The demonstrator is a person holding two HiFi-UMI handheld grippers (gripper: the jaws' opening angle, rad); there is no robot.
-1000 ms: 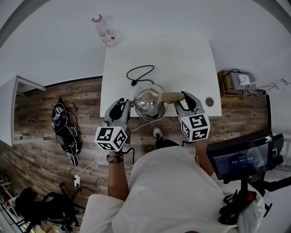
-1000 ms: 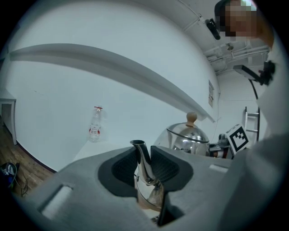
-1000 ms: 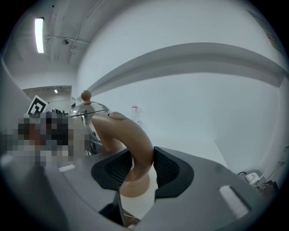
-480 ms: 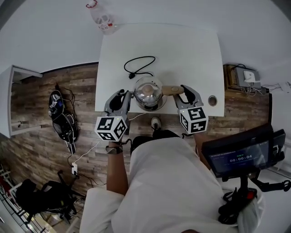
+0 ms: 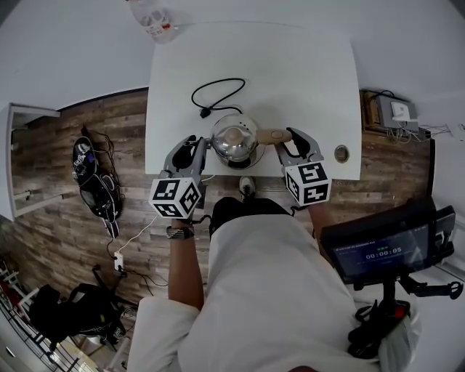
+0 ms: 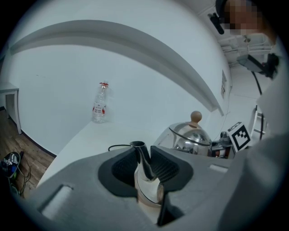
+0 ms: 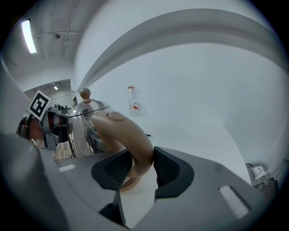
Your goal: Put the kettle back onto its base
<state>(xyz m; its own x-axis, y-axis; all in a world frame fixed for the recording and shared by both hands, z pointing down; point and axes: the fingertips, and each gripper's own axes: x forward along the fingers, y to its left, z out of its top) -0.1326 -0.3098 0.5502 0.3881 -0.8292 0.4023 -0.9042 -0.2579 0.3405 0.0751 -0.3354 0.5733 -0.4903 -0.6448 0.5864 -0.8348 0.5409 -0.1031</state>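
**White table point(image 5: 305, 87), seen from above.** The kettle point(image 5: 234, 138) stands at the middle of the near edge. The left gripper point(image 5: 199, 147) is clamped on its spout and the right gripper point(image 5: 285, 145) on its handle, one on each side. Together they block the near-centre strip. Just beyond the kettle a black power cord point(image 5: 218, 94) loops across the surface, with its plug end lying to the left. A plastic bottle point(image 5: 151, 18) stands upright at the far left corner. A cable grommet point(image 5: 341, 153) sits close to the near right corner. The right half and the far centre of the tabletop lie open to passage.
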